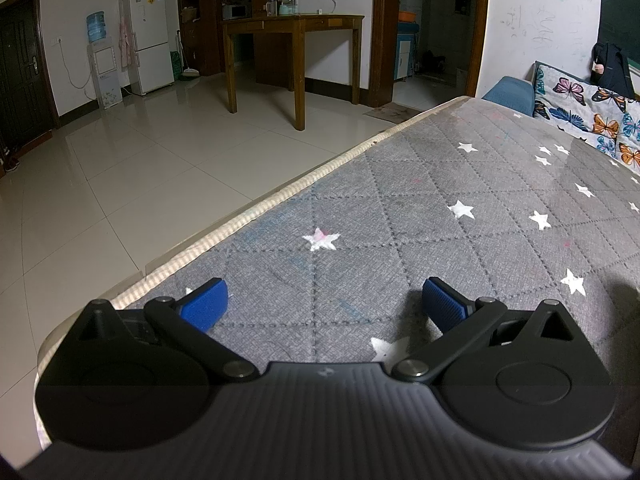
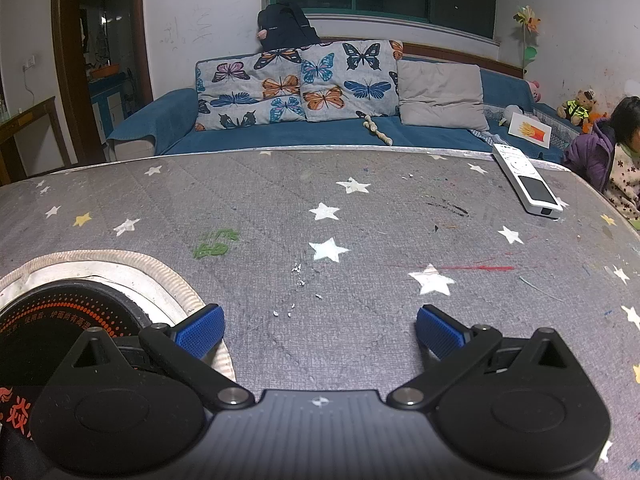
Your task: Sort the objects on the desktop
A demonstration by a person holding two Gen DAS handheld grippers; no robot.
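My left gripper [image 1: 324,304] is open and empty, low over the grey star-patterned table cover [image 1: 440,208] near its left edge. My right gripper [image 2: 320,330] is open and empty over the same cover [image 2: 280,200]. A white remote control [image 2: 526,178] lies flat at the far right of the table, well ahead and to the right of the right gripper. A black round cooktop with orange print [image 2: 60,316] sits in a cut-out of the cover beside the right gripper's left finger [image 2: 200,330].
The table's left edge [image 1: 248,216] drops to a tiled floor. A blue sofa with butterfly cushions [image 2: 300,80] stands behind the table. A person [image 2: 616,152] sits at the far right. White crumbs [image 2: 298,276] lie on the cover. A wooden table [image 1: 292,28] stands across the room.
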